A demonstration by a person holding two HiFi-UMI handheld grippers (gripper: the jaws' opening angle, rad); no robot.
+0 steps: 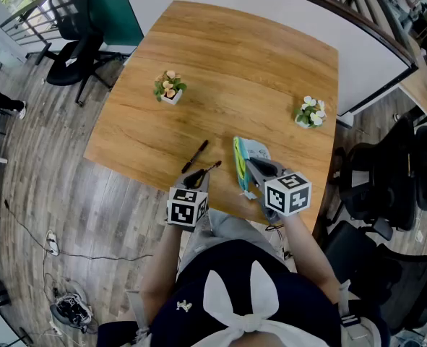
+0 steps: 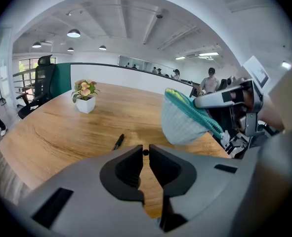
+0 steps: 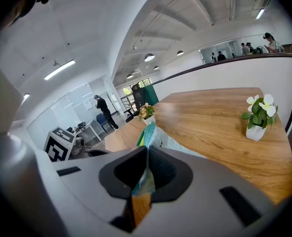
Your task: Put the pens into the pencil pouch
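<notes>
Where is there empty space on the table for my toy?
Bare: the wide middle between the left plant and the right plant, and the far side behind them. Crowded: the near edge, with the loose pen, the pouch, the left gripper and the right gripper.

pencil pouch [image 1: 242, 163]: blue, green-edged, upright | black pen [image 1: 195, 155]: flat on table [image 1: 256, 85] | second pen [image 1: 213, 167]: held aloft

This is an open-plan office. Black swivel office chairs [image 1: 72, 31] stand on a wood-plank floor [image 1: 54, 194] around a large wooden bench [image 1: 271, 56] edged by a low white partition wall [image 1: 329, 20]. Round ceiling lamps [image 2: 73, 33] and strip lights [image 3: 59, 69] hang overhead, glass-walled rooms [image 3: 71, 107] line one side, and people [image 2: 211, 78] stand at other desks in the background.
</notes>
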